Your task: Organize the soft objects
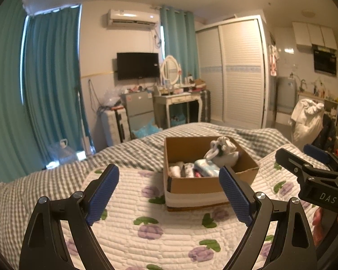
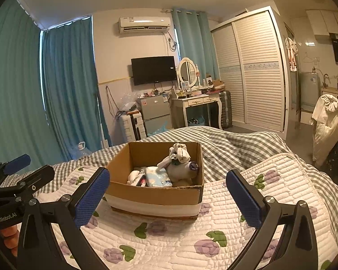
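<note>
An open cardboard box stands on a white quilted mat with purple flowers on the bed. Inside it lie several soft items: a grey plush toy with a white bundle on top, a light blue folded cloth and white rolled pieces. My left gripper is open and empty, just short of the box. My right gripper is open and empty, also in front of the box. Each gripper shows at the edge of the other's view.
A grey checked blanket covers the bed around the mat. Beyond the bed stand a small fridge, a dressing table, a suitcase, a louvred wardrobe and a chair draped with white clothes.
</note>
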Tool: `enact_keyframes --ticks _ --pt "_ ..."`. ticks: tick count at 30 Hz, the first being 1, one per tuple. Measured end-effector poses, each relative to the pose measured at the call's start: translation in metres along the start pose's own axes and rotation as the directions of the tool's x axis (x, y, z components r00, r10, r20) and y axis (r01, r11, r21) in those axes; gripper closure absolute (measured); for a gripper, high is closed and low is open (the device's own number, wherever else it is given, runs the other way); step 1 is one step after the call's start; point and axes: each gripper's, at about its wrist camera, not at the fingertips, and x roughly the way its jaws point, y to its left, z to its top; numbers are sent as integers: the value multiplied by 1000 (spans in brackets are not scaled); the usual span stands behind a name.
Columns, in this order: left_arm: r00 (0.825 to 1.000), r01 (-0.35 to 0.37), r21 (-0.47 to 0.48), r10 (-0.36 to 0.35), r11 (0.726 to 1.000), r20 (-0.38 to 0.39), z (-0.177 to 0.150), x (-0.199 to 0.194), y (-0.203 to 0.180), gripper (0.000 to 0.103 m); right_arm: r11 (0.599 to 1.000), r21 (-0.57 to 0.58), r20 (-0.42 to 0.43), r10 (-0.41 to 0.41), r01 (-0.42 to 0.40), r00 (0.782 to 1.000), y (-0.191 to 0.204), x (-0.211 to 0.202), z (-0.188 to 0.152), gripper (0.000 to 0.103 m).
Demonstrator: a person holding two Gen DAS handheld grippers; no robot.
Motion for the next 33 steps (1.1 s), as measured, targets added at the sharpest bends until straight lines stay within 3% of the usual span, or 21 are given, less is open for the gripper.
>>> enact_keyframes --ticks 33 --pt "1000 -4 5 4 1000 0 -1 -1 -1 12 1000 -3 -8 6 -6 1000 5 1 -3 0"
